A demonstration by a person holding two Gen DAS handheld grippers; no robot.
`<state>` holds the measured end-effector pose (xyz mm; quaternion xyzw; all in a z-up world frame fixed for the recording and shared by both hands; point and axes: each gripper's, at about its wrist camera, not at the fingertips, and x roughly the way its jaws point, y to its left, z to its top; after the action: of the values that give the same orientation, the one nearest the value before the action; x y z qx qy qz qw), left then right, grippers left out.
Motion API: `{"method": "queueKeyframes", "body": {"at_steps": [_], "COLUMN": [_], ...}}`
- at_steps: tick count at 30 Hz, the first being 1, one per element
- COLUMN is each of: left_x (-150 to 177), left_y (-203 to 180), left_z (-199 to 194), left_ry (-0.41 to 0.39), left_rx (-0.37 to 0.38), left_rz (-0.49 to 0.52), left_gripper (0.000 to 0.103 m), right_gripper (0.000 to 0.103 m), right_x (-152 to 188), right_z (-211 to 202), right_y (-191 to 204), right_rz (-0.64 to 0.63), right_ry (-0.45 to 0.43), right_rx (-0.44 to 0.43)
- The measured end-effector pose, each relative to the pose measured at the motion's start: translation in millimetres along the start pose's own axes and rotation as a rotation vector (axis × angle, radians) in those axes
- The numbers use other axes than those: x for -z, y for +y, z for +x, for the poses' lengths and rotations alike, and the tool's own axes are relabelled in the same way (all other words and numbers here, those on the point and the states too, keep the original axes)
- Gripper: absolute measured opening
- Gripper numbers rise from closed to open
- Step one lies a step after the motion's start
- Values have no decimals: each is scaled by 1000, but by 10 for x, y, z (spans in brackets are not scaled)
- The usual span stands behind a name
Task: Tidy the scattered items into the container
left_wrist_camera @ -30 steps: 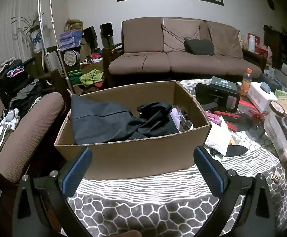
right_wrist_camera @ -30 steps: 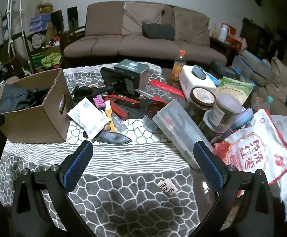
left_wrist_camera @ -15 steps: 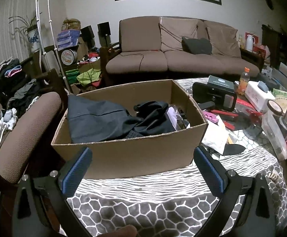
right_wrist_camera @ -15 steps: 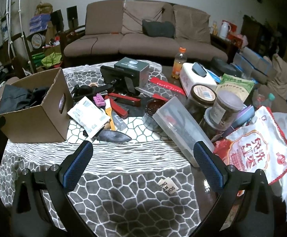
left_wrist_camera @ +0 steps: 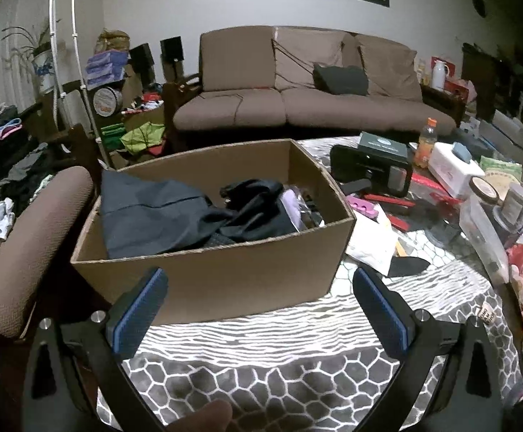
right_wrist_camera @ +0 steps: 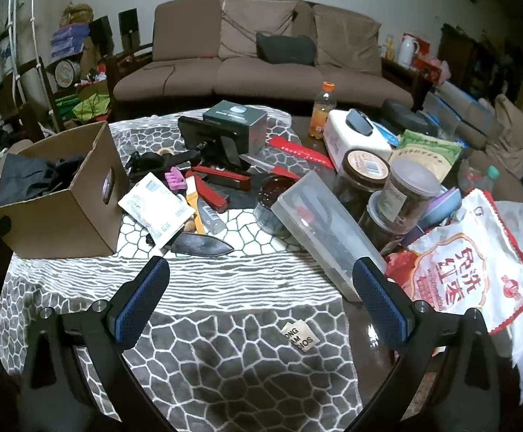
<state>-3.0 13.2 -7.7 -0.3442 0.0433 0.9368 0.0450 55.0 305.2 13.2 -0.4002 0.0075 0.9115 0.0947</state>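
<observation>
An open cardboard box (left_wrist_camera: 225, 273) stands on the patterned tablecloth at the table's left; it also shows in the right wrist view (right_wrist_camera: 63, 223). Dark clothes (left_wrist_camera: 175, 216) lie inside it. My left gripper (left_wrist_camera: 261, 309) is open and empty, just in front of the box's near wall. My right gripper (right_wrist_camera: 261, 295) is open and empty above bare cloth. Ahead of it lie a white packet (right_wrist_camera: 155, 208), a dark pointed sheath (right_wrist_camera: 202, 245), a pink piece (right_wrist_camera: 173, 179), red flat cases (right_wrist_camera: 221, 180) and a small paper tag (right_wrist_camera: 300, 334).
A clear plastic box (right_wrist_camera: 326, 234), jars (right_wrist_camera: 362, 180), a red-and-white snack bag (right_wrist_camera: 477, 273), a tissue box (right_wrist_camera: 355, 136), an orange bottle (right_wrist_camera: 321, 109) and a black stand with a dark box (right_wrist_camera: 225, 133) crowd the table's right and back. A brown armchair (left_wrist_camera: 23, 237) stands left of the table.
The left view has drifted slightly, so the box sits a little farther left and lower. The right gripper has eased forward a little. Both stay open and empty.
</observation>
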Motion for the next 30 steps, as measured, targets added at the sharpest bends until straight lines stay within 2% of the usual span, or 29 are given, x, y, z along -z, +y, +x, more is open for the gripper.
{"method": "queueKeyframes", "body": {"at_steps": [8, 10, 14, 20, 23, 26, 28, 30], "left_x": [79, 98, 173, 257, 309, 346, 357, 367], "left_y": [-174, -206, -319, -460, -557, -640, -669, -681], "left_z": [31, 59, 201, 328, 405, 448, 469, 494], "left_ry": [-2, 4, 45, 68, 69, 67, 63, 75], "left_rx": [47, 82, 151, 194, 204, 196, 187, 177], "left_rz": [59, 60, 67, 88, 116, 148, 158, 164], "left_gripper": [103, 103, 103, 103, 103, 103, 103, 103], "right_gripper": [102, 102, 102, 102, 100, 89, 76, 69], "right_x": [55, 68, 105, 201, 251, 340, 429, 518], "right_z": [-75, -88, -80, -54, -25, 80, 187, 306], "right_y": [-394, -456, -526, -580, -621, -585, -549, -521], "right_rz": [68, 71, 35, -49, -54, -113, -148, -164], "right_ry": [-6, -11, -6, -8, 5, 50, 97, 150], "right_rx": [-30, -42, -56, -30, -82, -126, -143, -161]}}
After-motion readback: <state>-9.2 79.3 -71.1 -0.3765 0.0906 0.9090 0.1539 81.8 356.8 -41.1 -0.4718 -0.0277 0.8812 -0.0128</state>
